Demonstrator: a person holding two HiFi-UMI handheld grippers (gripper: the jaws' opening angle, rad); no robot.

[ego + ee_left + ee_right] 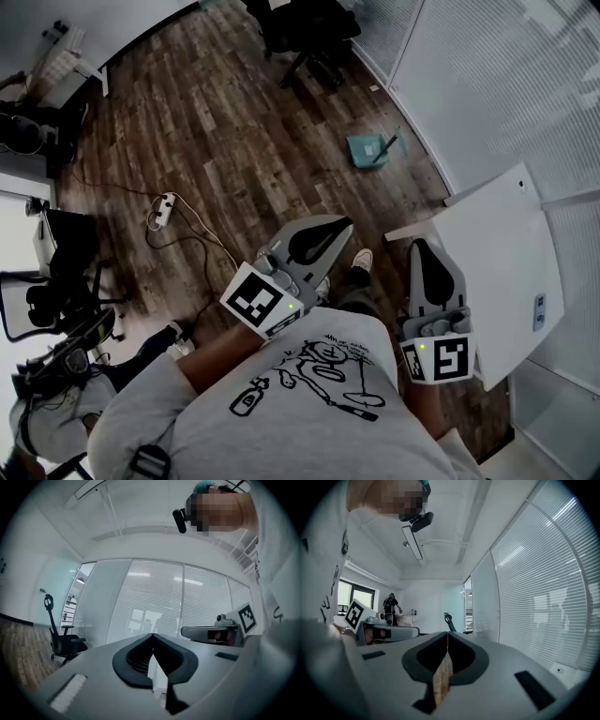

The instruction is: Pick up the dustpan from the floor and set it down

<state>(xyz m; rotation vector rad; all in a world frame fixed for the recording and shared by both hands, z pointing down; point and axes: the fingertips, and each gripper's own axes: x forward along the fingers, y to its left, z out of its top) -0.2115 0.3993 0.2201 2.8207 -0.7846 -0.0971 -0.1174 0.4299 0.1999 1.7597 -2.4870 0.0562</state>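
Left gripper and right gripper are both closed, empty. Dustpan lies well ahead on the floor; recommend approaching, lowering, and opening one beside its handle.

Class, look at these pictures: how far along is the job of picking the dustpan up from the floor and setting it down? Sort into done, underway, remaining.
Done: nothing visible; the teal dustpan lies untouched on the wooden floor. In hand: nothing; the left gripper and right gripper are both shut and empty, held well short of it. Left: reaching the dustpan, gripping it, lifting it and setting it down.
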